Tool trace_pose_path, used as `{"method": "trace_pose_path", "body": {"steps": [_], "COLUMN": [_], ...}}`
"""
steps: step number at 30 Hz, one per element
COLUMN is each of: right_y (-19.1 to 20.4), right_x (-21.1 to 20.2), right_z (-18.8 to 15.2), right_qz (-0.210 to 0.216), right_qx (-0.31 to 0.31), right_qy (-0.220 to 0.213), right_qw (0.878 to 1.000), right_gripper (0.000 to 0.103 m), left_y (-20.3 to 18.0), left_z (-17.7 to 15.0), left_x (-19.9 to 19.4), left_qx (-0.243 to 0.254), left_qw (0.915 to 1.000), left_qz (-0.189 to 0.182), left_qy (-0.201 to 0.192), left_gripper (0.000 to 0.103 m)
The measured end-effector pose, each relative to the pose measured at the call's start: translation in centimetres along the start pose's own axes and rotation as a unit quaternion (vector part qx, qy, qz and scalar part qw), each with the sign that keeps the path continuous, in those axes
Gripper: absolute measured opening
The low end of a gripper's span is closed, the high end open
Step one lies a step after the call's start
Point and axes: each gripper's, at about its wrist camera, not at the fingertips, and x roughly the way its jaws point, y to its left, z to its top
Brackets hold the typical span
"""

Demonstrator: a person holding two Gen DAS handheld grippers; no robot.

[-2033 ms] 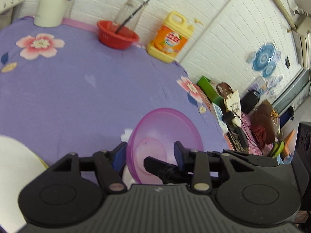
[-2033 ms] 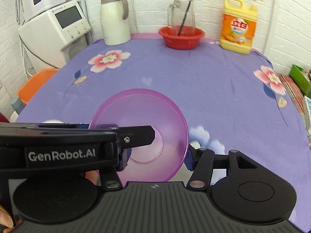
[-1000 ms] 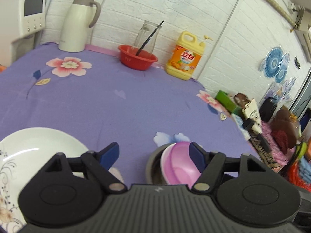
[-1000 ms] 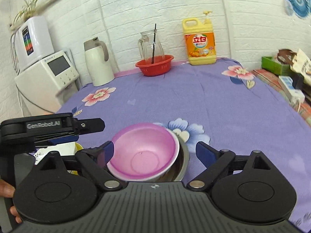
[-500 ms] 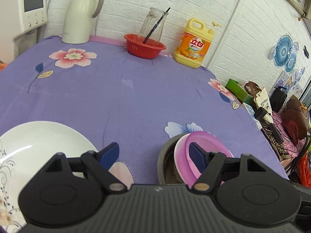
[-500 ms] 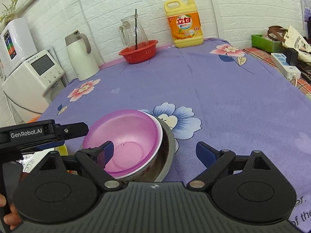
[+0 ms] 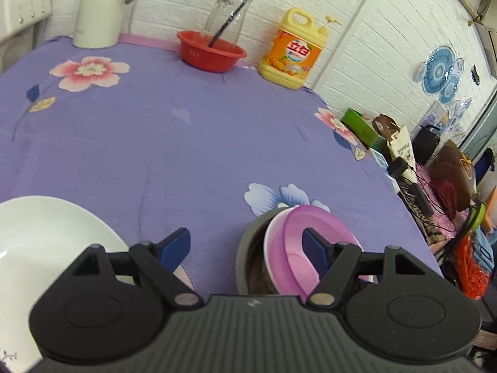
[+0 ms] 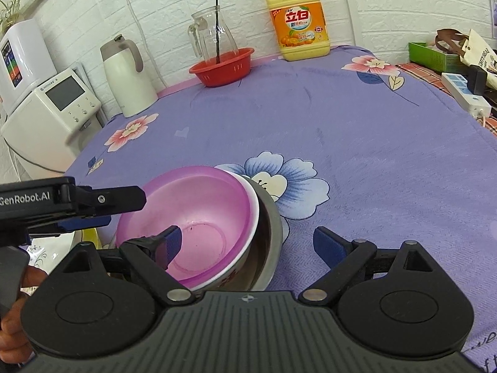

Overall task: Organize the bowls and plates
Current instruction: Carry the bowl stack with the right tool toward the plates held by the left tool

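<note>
Table: purple cloth with flowers (image 8: 357, 143) covers it, and a white brick wall stands behind.
Landmark: the shiny grey metal bowl (image 8: 270, 227) sits at the near edge of the table.
Pink bowl: the see-through pink plastic bowl (image 8: 198, 214) sits inside a white bowl with a thin rim (image 8: 254, 214), and both sit tilted inside the metal bowl.
Plate: the big white round plate (image 7: 40, 233) lies to the left of the metal bowl, apart from it.
Far things: a red plastic basket (image 8: 222, 65) and a yellow soap bottle (image 8: 298, 21) stand well behind the metal bowl, near the wall.
Left claw: the left gripper (image 7: 245, 247) has its two blue tips spread wide, and it holds nothing. One tip is just over the pink bowl.
Right claw: the right gripper (image 8: 245, 244) is spread wide too, holding nothing. Its left tip hangs over the pink bowl.
Worry one: the stack leans, so a bump from a tip could tip it or slide it off the near edge.
Worry two: the two claws are close together by the metal bowl and could knock each other.
Worry three: the plate is thin and flat, so a claw may slip on it.
</note>
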Motion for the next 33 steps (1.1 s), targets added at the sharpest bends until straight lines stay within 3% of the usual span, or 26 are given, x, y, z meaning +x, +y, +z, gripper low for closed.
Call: {"method": "trace_pose_path", "body": {"steps": [15,22,29,33], "right_y": [0.5,0.6,0.8,0.7], "right_x": [1.8,1.4,1.2,1.0], "right_z": [-0.3,-0.4,-0.2,-0.2], "right_qz": [-0.008,-0.008,0.005,0.001], "right_qx": [-0.021,-0.016,-0.008,-0.012], "right_qy": [0.012,0.017,0.028,0.026], "right_qw": [1.0,1.0,1.0,1.0], "right_gripper": [0.103,0.103,0.103,0.103], "left_y": [-1.3,-1.3,-1.6,-1.9], "left_z": [0.2,0.4,0.5,1.4], "left_x": [2.4,3.2,3.0,2.7], "left_qx": [0.075,0.105,0.11,0.145], "left_qw": [0.9969,0.9924,0.9919,0.9878], "left_qz": [0.022,0.043,0.048,0.044], "left_qy": [0.008,0.047,0.042,0.035], "left_gripper": [0.072,0.072,0.072,0.072]}}
